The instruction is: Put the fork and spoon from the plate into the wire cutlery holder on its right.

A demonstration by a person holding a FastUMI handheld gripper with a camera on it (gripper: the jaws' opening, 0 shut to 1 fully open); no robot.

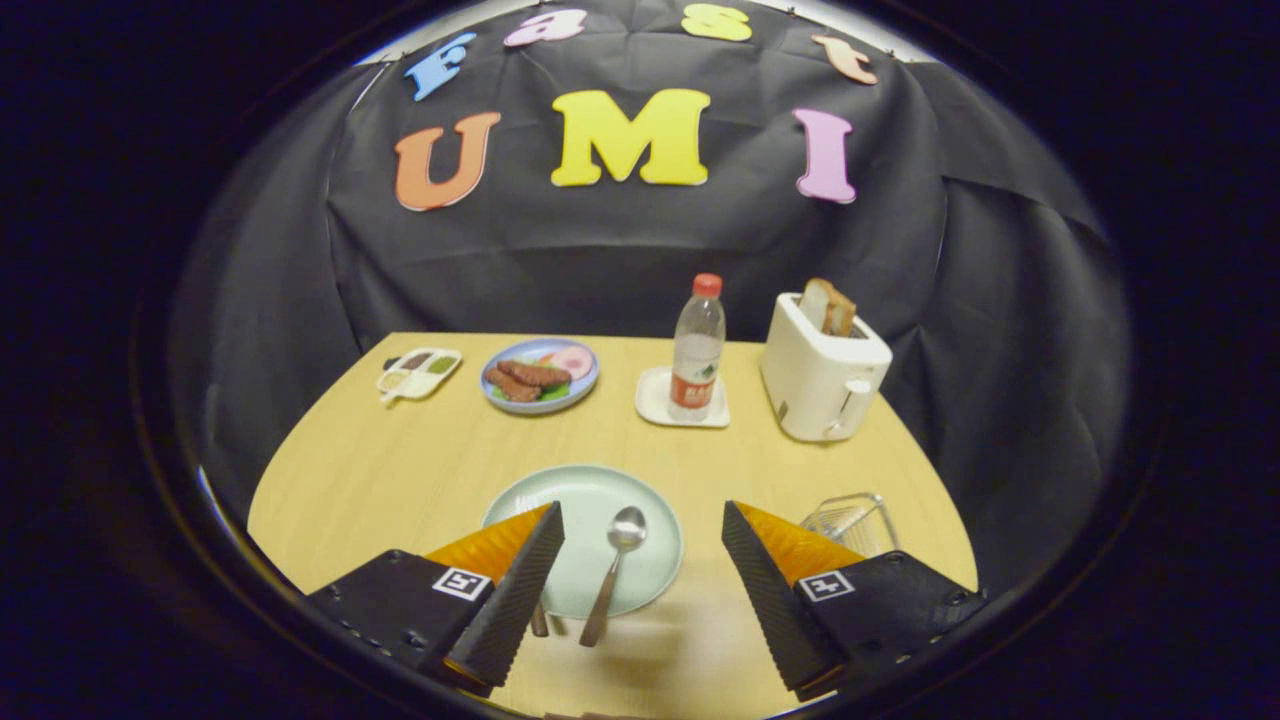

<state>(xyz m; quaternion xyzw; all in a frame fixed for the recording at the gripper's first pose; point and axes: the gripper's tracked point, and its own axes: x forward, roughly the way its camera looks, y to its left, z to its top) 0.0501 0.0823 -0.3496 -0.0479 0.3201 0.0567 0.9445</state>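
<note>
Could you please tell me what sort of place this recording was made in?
Probably a staged breakfast table inside a recording booth: a black cloth wall backs a wooden table set with a toaster and a plate. The gripper hovers open above it.

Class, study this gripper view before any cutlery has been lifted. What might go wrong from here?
1. The open gripper straddles the spoon, whose handle overhangs the plate; a pinch there may tip it.
2. The fork is mostly hidden behind the left finger, so it may get knocked.
3. The wire cutlery holder sits close behind the right finger and may get bumped.
</note>
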